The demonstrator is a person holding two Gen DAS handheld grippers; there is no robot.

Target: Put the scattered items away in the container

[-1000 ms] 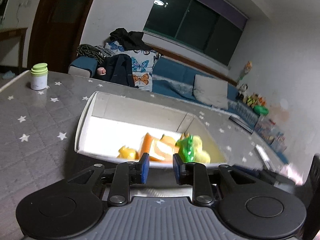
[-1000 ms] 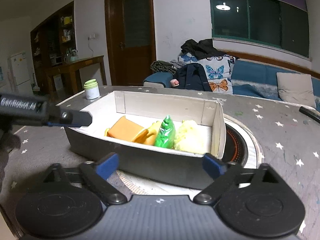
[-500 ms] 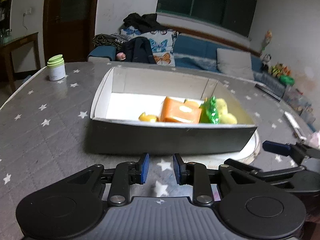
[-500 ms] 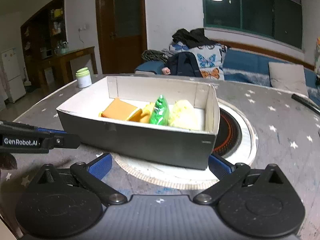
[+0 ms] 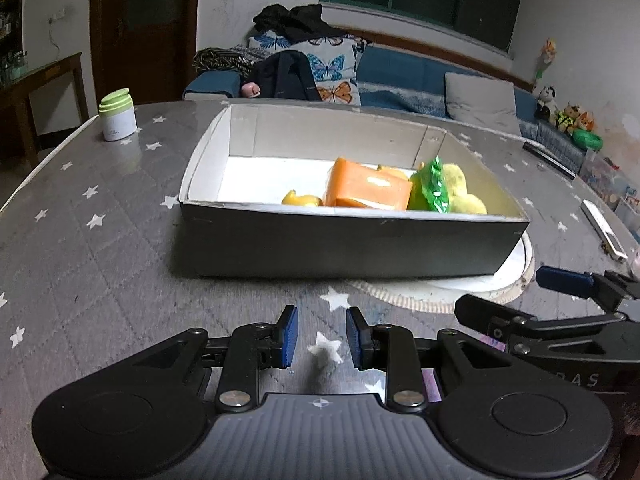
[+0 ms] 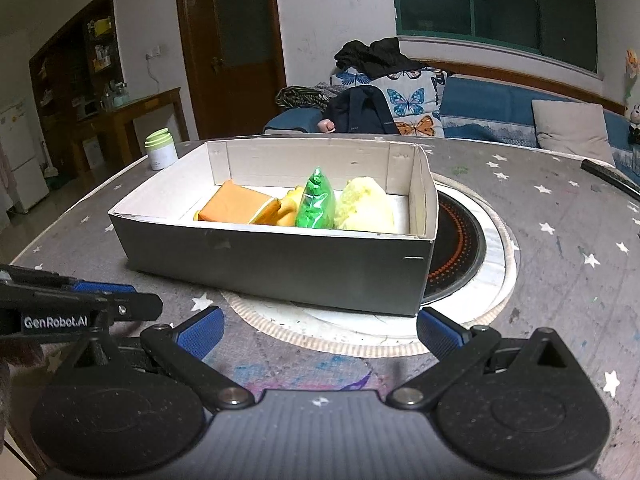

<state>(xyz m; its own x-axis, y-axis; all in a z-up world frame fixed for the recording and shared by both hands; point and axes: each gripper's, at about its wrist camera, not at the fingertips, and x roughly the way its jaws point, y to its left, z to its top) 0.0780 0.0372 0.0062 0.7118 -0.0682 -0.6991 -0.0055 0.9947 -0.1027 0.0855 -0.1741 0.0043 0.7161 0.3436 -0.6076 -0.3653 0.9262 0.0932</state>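
Note:
A grey box with a white inside [image 5: 344, 240] [image 6: 276, 264] stands on the starred table. In it lie an orange pack [image 5: 366, 190] [image 6: 230, 204], a green packet [image 5: 434, 188] [image 6: 316, 200], a yellow soft item [image 5: 460, 192] [image 6: 364, 206] and a small yellow piece [image 5: 300, 200]. My left gripper [image 5: 319, 338] is in front of the box, jaws a narrow gap apart, empty. My right gripper [image 6: 318, 330] is wide open and empty in front of the box; it also shows in the left wrist view [image 5: 560, 282].
A white jar with a green lid [image 5: 117, 116] [image 6: 161, 150] stands at the table's far left. A round black hotplate in a white ring [image 6: 460, 248] lies under the box's right end. A remote [image 5: 604, 228] lies at the right. A sofa stands behind.
Both grippers have drawn back from the box and lowered toward the table's near side. The box and its contents have not moved.

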